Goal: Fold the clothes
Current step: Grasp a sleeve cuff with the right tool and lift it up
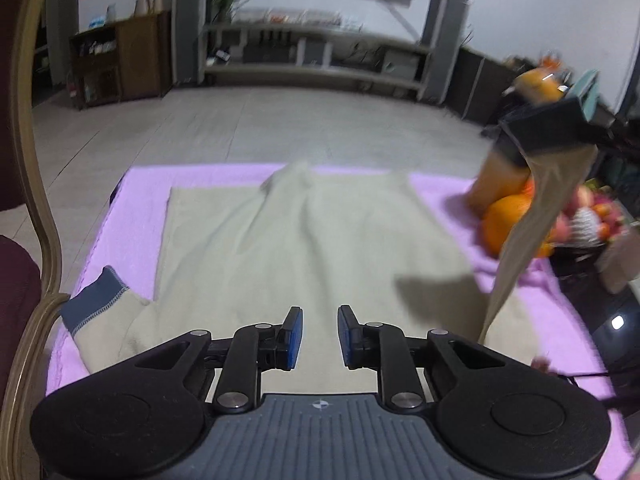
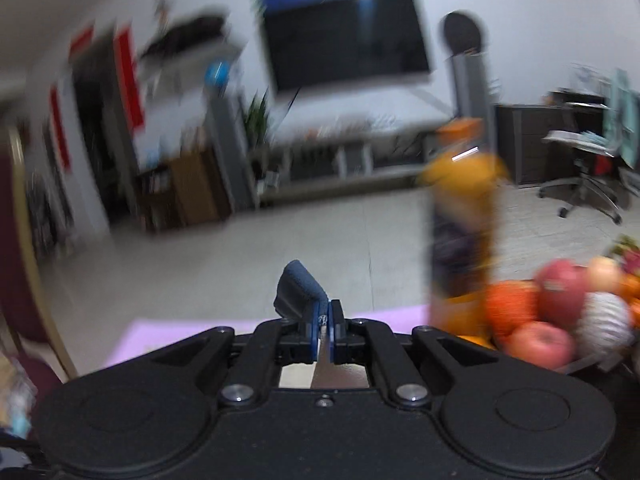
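Cream garment spread on the bench, one sleeve lifted by the right tongs.

The cream garment [image 1: 304, 240] lies flat on a lilac cloth [image 1: 140, 200] covering the bench, its blue-cuffed left sleeve [image 1: 96, 300] resting at the near left. The left tongs [image 1: 320, 338] hover released over the garment's near edge, jaws apart with nothing between them. At the right, the right tongs [image 2: 324, 320] are clenched on the other sleeve [image 1: 532, 232], whose blue cuff [image 2: 298, 288] pokes out past the fingertips; the sleeve hangs taut from the raised tongs down to the bench. Beyond it on the right stand an orange bottle [image 2: 464, 216] and a pile of fruit [image 2: 560, 312], both blurred.
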